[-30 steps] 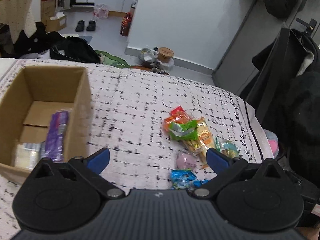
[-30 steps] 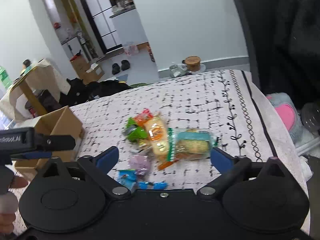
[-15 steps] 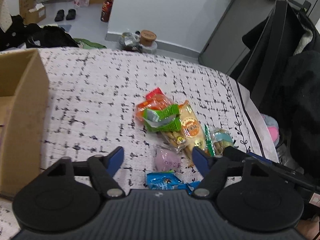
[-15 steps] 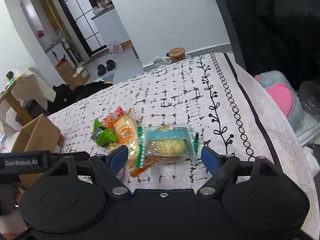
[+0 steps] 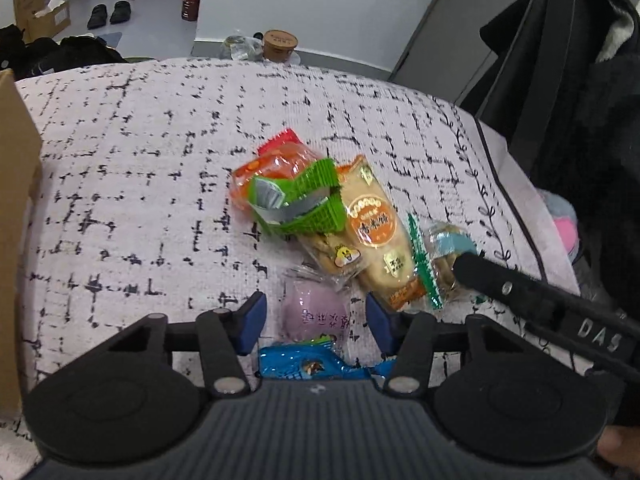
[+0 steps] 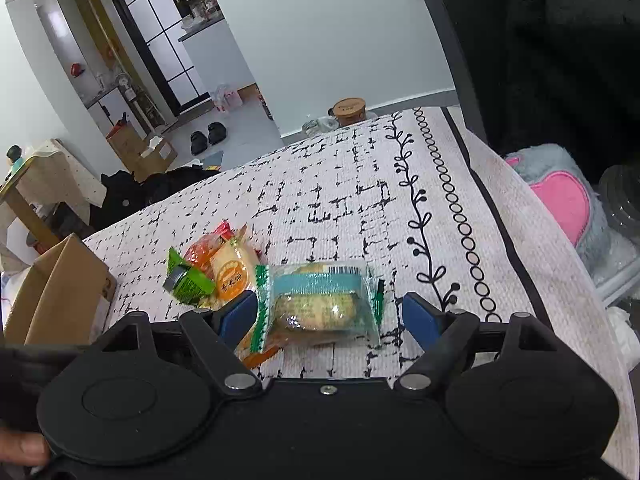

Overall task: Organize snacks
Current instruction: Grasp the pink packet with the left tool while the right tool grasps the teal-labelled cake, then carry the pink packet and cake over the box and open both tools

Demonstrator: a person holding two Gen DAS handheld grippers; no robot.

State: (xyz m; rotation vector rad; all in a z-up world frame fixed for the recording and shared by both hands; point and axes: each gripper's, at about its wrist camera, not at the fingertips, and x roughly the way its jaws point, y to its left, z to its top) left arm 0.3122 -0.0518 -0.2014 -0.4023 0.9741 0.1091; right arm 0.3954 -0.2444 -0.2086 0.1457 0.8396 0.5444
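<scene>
- Snack wrappers (image 5: 320,216): glossy plastic film, crinkled.
- Cloth (image 5: 140,168): woven, matt, coarse weave.
- Box (image 6: 56,292): matt brown cardboard.
- Left tool (image 5: 312,320): matt black plastic, ribbed body.

The left wrist view looks forward and down from low over the patterned tablecloth (image 5: 132,168), close above the snack pile (image 5: 320,216). Its own left gripper (image 5: 313,316) fills the bottom edge, and the cardboard box (image 5: 16,208) sits at the left margin. It faces the far white wall and the floor beyond the table.

The right wrist view sits further right, equally low, angled toward the doorway, with the right gripper (image 6: 329,315) along its bottom edge and the clear-wrapped cake (image 6: 320,300) very near.

Both views share the snack pile (image 6: 212,268), the tablecloth (image 6: 352,200) and the box (image 6: 56,292). The black bar at right in the left view is probably the right gripper (image 5: 532,292).
</scene>
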